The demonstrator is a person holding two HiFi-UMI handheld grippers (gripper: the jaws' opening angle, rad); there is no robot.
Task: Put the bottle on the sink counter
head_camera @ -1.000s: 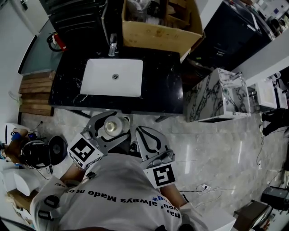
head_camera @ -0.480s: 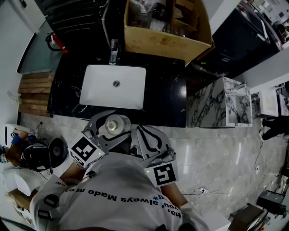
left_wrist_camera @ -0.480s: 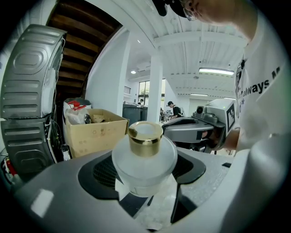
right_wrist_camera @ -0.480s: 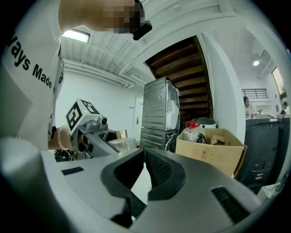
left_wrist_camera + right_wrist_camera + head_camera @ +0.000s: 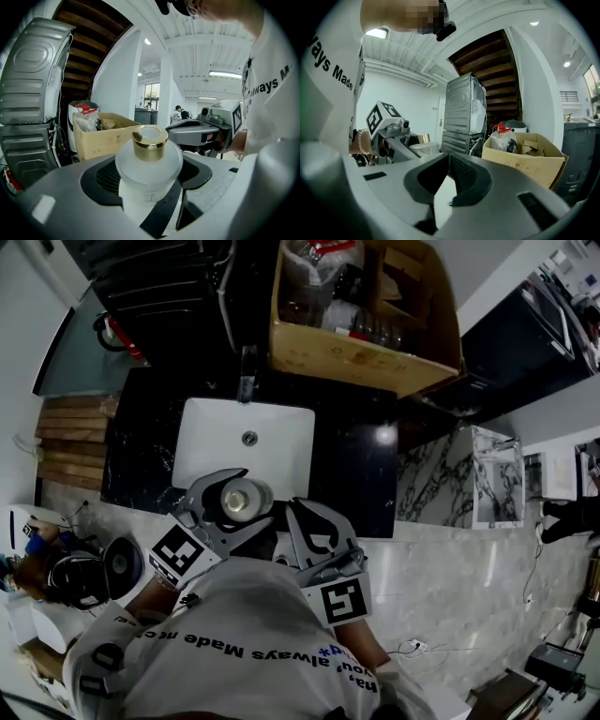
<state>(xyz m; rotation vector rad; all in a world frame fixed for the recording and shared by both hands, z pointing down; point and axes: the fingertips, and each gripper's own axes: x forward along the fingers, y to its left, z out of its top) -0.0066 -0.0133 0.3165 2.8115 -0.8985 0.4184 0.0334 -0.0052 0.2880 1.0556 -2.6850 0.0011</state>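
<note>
The black counter [image 5: 349, 460] has bare room right of the sink [image 5: 246, 446], before the cardboard box [image 5: 361, 352]. The left gripper [image 5: 234, 491] clamps the bottle [image 5: 148, 161] at the counter's near edge; only the left gripper view shows its gold cap. The right gripper [image 5: 449, 159] is clenched, empty.

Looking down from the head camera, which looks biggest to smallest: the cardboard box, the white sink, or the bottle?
1. cardboard box
2. white sink
3. bottle, smallest even though it is held nearest the camera

You have stepped up to the sink counter [image 5: 352, 465].
Your left gripper [image 5: 238, 486] and its bottle [image 5: 239, 499], earlier short of the counter, now overlap its front edge by the sink [image 5: 246, 442].
</note>
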